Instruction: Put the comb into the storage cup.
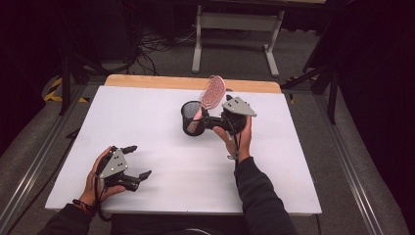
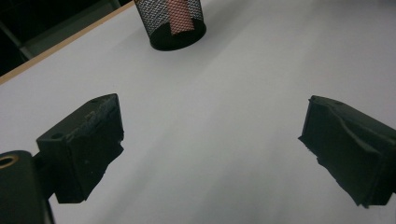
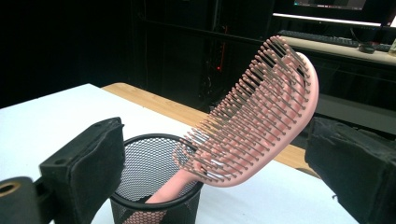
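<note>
A black mesh cup (image 1: 192,120) stands on the white board (image 1: 161,147), right of centre. A pink hairbrush (image 1: 213,93) stands in it handle down, its bristled head leaning out over the rim to the right. My right gripper (image 1: 204,120) is right beside the cup, pointing left at it. In the right gripper view the right gripper (image 3: 215,137) is open, and the hairbrush (image 3: 261,121) and cup (image 3: 154,186) lie just beyond its wide jaws, untouched. My left gripper (image 1: 138,161) rests open near the front left. Past the open left gripper (image 2: 212,126) stands the cup (image 2: 170,25).
The board lies on a wooden table whose far edge (image 1: 191,82) shows as a tan strip. A white table frame (image 1: 235,29) and cables stand on the floor behind. Metal rails (image 1: 29,171) run along both sides of the table.
</note>
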Demonstrator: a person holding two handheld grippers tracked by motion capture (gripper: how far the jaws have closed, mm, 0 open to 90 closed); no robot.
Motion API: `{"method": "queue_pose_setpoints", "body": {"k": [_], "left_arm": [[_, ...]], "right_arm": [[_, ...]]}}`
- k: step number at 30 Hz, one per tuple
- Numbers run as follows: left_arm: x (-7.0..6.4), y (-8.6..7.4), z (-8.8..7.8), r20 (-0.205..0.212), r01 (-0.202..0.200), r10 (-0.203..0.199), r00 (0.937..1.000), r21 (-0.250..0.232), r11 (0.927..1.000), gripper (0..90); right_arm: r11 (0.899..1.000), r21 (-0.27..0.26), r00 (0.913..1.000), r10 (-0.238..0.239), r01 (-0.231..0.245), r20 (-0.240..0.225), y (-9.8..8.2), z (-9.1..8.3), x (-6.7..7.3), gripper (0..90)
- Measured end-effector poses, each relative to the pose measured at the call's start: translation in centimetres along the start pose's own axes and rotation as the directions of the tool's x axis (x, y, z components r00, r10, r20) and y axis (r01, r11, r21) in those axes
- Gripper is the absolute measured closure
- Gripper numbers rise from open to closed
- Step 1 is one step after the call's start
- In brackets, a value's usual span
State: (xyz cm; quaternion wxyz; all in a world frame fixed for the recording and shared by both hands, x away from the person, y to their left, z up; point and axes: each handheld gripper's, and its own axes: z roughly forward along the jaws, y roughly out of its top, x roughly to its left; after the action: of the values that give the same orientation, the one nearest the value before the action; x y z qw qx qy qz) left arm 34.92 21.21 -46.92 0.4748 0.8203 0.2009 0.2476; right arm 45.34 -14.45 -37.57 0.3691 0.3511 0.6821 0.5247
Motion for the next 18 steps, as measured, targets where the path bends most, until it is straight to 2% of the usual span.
{"method": "queue_pose_setpoints", "body": {"k": [10, 18], "left_arm": [[0.0, 0.0, 0.0, 0.001, 0.0, 0.0, 1.0, 0.002, 1.0, 6.3], [0.0, 0.0, 0.0, -0.001, 0.003, -0.003, 1.0, 0.001, 1.0, 6.1]], "right_arm": [[0.999, -0.003, 0.9988, -0.046, 0.046, -0.017, -0.2, -0.9, 0.5, 5.4], [0.998, -0.002, 0.9977, -0.064, 0.064, -0.022, -0.5, -1.4, 0.8, 5.4]]}}
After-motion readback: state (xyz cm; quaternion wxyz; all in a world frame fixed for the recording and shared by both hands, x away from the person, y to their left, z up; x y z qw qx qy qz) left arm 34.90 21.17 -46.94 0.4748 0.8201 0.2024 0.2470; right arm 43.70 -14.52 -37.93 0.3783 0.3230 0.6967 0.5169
